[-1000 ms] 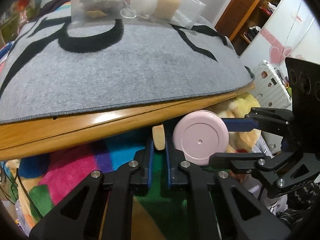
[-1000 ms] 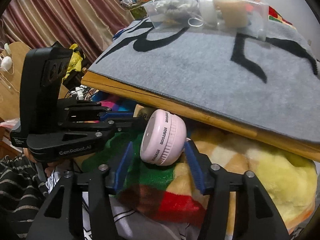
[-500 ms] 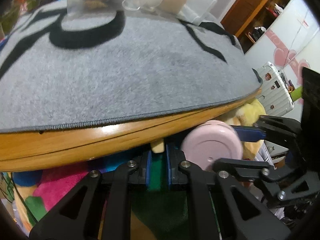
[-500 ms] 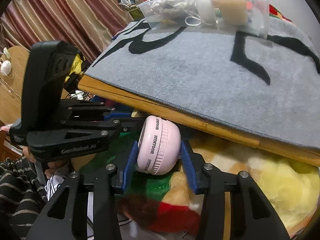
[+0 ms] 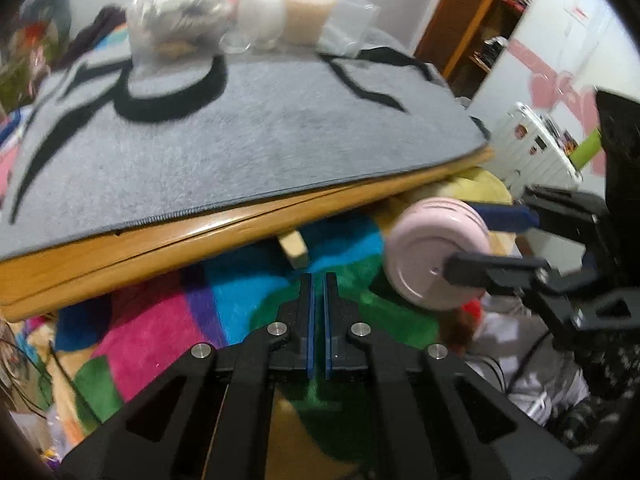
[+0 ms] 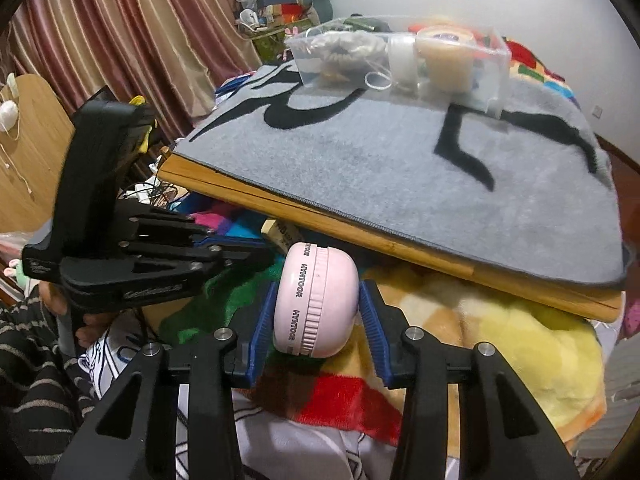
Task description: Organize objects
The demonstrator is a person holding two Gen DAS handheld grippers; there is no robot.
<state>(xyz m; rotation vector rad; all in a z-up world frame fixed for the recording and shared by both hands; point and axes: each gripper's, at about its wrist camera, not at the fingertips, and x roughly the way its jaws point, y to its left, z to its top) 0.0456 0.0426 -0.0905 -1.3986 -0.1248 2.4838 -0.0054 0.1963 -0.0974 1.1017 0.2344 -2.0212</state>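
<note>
My right gripper (image 6: 318, 312) is shut on a round pink device (image 6: 314, 302) marked HYMTOOR, held in the air below the front edge of the wooden board. The pink device (image 5: 436, 254) also shows in the left wrist view, at the right, between the right gripper's fingers. My left gripper (image 5: 319, 280) is shut and empty, just left of it, over the colourful blanket. It also shows in the right wrist view (image 6: 256, 254). A clear plastic box (image 6: 400, 60) with a tan tape roll, a white roll and a grey scrunchie stands at the far side of the grey mat (image 6: 400, 168).
The grey mat with black strokes lies on a wooden board (image 5: 240, 236) over a colourful blanket (image 5: 168, 320). A small wooden block (image 5: 294, 248) sits under the board's edge. A yellow plush (image 6: 520, 340) lies right. Curtains and a cluttered shelf stand behind.
Both grippers have pulled back and lower from the board's edge. The right gripper still holds the pink device. The left gripper stays shut, and the wooden block is now clear of its tips.
</note>
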